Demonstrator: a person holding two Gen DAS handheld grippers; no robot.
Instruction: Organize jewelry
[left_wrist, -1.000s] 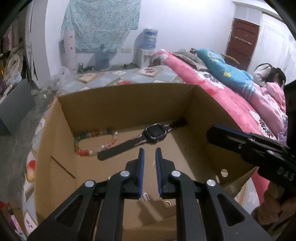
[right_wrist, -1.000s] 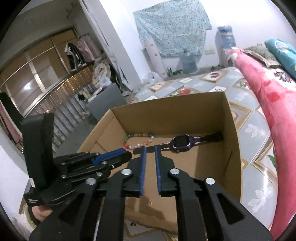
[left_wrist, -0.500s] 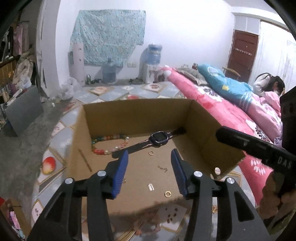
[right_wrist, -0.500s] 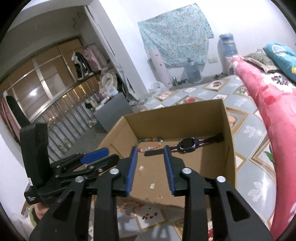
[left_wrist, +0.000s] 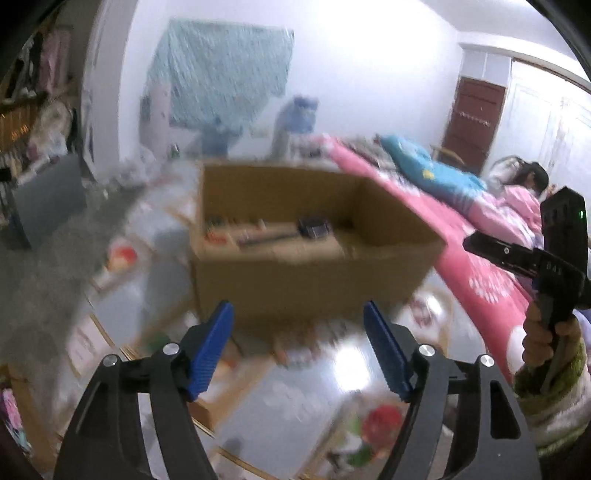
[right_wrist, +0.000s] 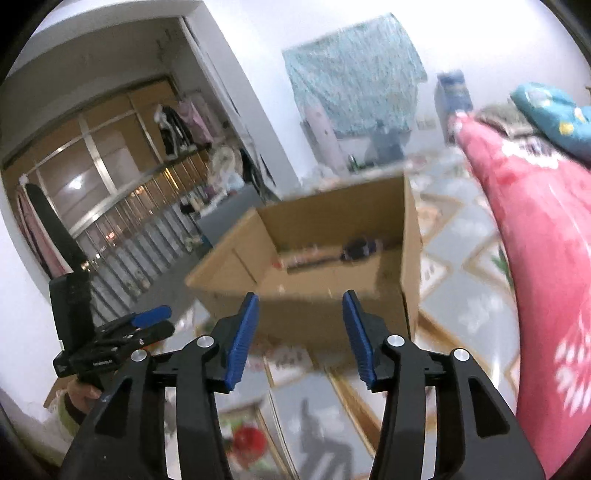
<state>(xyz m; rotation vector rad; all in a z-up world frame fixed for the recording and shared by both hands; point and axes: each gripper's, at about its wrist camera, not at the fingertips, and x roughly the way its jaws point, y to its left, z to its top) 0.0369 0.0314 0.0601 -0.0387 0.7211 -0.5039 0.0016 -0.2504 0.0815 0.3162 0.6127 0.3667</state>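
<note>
Jewelry: we see a watch (left_wrist: 313, 227) and a blurred bead string (left_wrist: 218, 230) on the floor of the box (left_wrist: 306, 284); smaller pieces we cannot make out.
Box: it stands on the floor (right_wrist: 465, 302), beside the bed (right_wrist: 546, 236).
Left gripper (left_wrist: 299, 345): our fingers (left_wrist: 212, 347) are wide and opening, with nothing between them.
Right gripper (right_wrist: 300, 334): our fingers (right_wrist: 242, 338) are moderately apart and opening, also bare.
Direction: from the left fingers the watch lies at 12 o'clock, past the near box wall; from the right fingers at about 1 o'clock.
Long axis: the watch strap runs roughly 9 to 3 o'clock across both views.
Nearer hand: we judge neither clearly nearer; both sit outside the box, apart from it.
Next move: we would reach over the near wall, fingers across the strap.
</note>
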